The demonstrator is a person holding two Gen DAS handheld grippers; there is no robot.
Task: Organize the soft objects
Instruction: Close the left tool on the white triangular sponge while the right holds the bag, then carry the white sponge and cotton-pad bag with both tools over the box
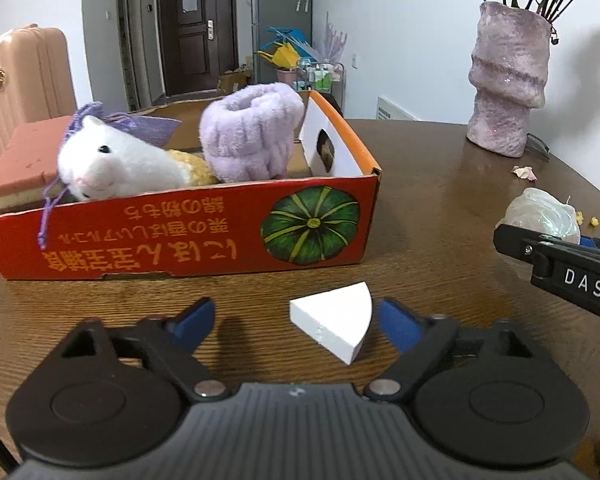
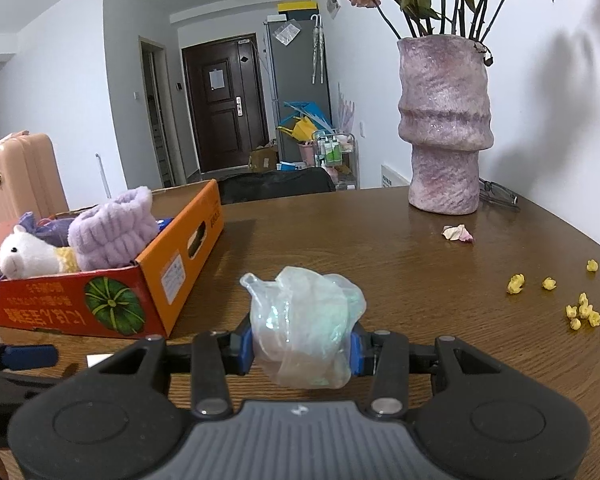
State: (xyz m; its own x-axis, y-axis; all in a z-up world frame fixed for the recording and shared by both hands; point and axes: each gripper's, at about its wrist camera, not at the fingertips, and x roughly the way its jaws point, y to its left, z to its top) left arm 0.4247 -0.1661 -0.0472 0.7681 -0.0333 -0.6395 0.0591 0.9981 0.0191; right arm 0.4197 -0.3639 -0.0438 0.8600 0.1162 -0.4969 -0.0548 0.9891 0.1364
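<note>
While the right tool (image 2: 302,350) clamps a crumpled, slippery plastic bag (image 2: 304,328) above the worktop (image 2: 420,280), short of the orange box (image 2: 148,288), it may slide free, and the left tool (image 1: 296,320), spread apart, may nudge the white foam wedge (image 1: 334,322) away.

An orange-red box (image 1: 172,236) printed with a green striped pumpkin holds a lilac scrunchie (image 1: 252,136) and white plush (image 1: 112,164); a white wedge (image 1: 334,320) lies on brown woodgrain surface (image 1: 440,208).
</note>
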